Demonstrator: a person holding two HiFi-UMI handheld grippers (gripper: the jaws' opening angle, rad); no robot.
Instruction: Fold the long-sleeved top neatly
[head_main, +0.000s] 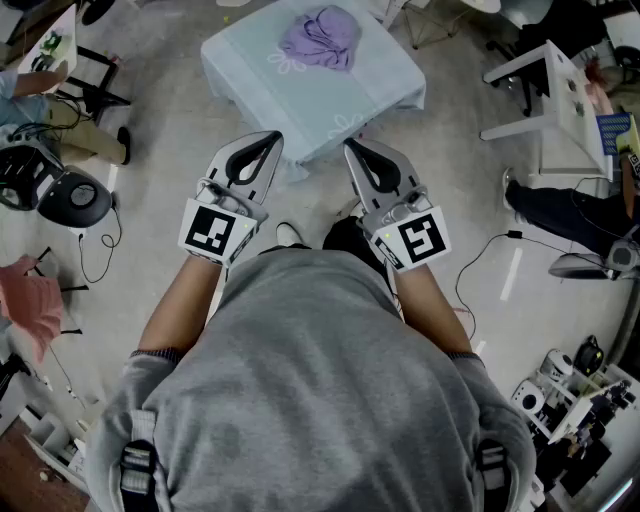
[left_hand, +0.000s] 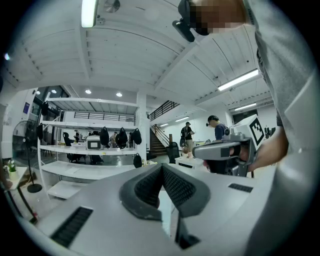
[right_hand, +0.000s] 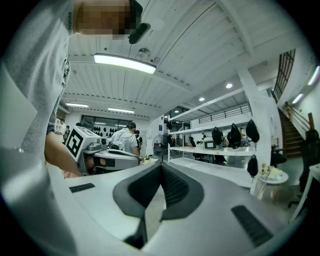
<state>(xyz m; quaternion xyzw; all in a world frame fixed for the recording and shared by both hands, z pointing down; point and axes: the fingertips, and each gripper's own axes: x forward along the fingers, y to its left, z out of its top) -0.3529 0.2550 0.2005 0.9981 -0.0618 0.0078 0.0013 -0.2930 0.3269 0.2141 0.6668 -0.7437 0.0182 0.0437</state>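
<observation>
While the crumpled purple top (head_main: 320, 38) lies on the far part of the desk (head_main: 310, 105), which is draped in a pale cloth, the left tongs (head_main: 262, 148) and the right tongs (head_main: 360, 152) are held level just short of the desk's near edge. Both are clenched tight on nothing, well apart from the top.

Purple top (head_main: 320, 38) crumpled, sleeves indistinct; far edge of table (head_main: 390, 85) beyond head view's upper border.
</observation>
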